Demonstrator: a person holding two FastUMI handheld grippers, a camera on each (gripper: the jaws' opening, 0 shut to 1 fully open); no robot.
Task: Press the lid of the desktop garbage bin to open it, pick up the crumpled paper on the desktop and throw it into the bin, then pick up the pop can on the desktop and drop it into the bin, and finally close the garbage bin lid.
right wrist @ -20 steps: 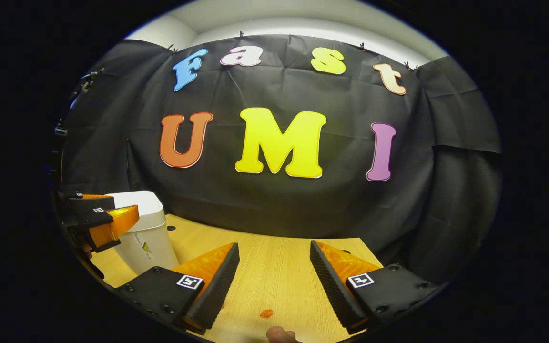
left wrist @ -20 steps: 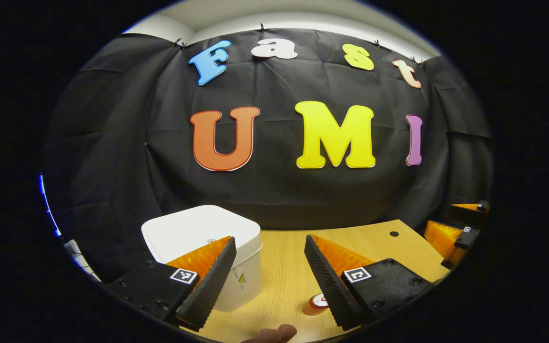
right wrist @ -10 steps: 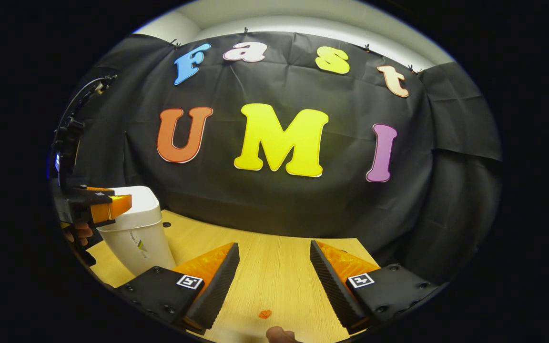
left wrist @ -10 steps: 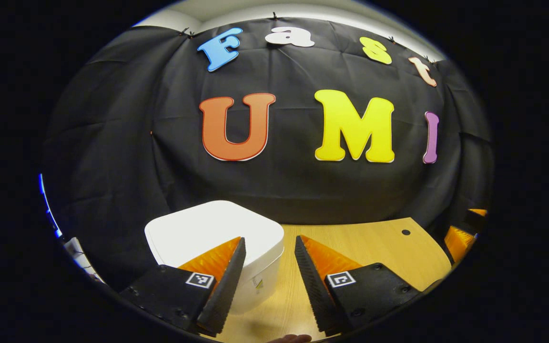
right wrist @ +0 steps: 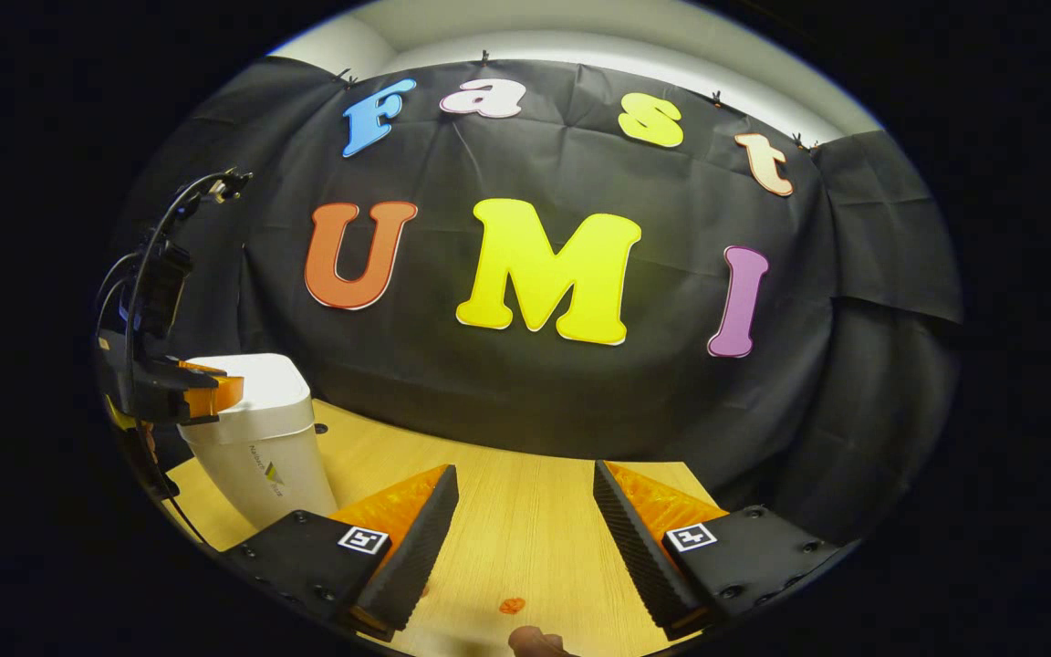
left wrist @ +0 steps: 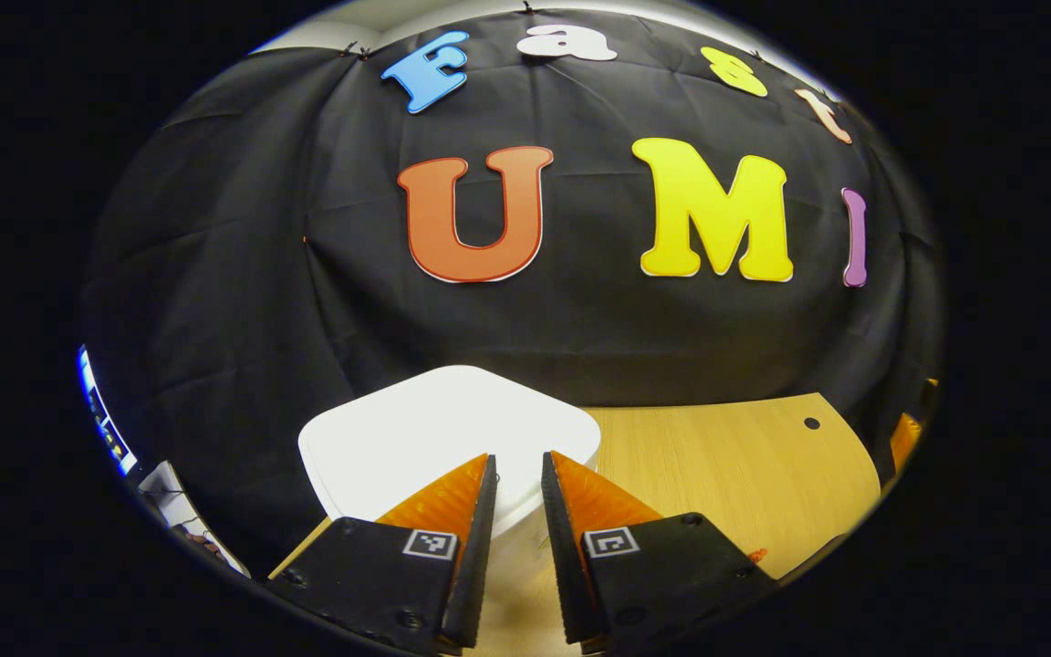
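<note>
The white desktop bin (left wrist: 439,429) stands at the table's left with its lid down, and the left gripper view looks across the flat lid from just above. My left gripper (left wrist: 518,467) hovers over the lid's near edge. Its fingers are drawn almost together, with a thin slit and nothing between them. In the right gripper view the bin (right wrist: 256,447) is at the far left, and the left gripper (right wrist: 206,394) sits on top of it. My right gripper (right wrist: 523,493) stands open over the bare wooden table (right wrist: 525,529), empty.
The black cloth wall closes off the back of the table (left wrist: 726,465). A small orange spot (right wrist: 512,604) marks the wood near my right gripper. A fingertip (right wrist: 535,643) pokes in at the bottom edge. A round hole (left wrist: 810,423) lies near the table's far right corner.
My left gripper has moved left and up over the bin lid, and its fingers have closed from wide apart to a thin slit. The right gripper has barely moved.
</note>
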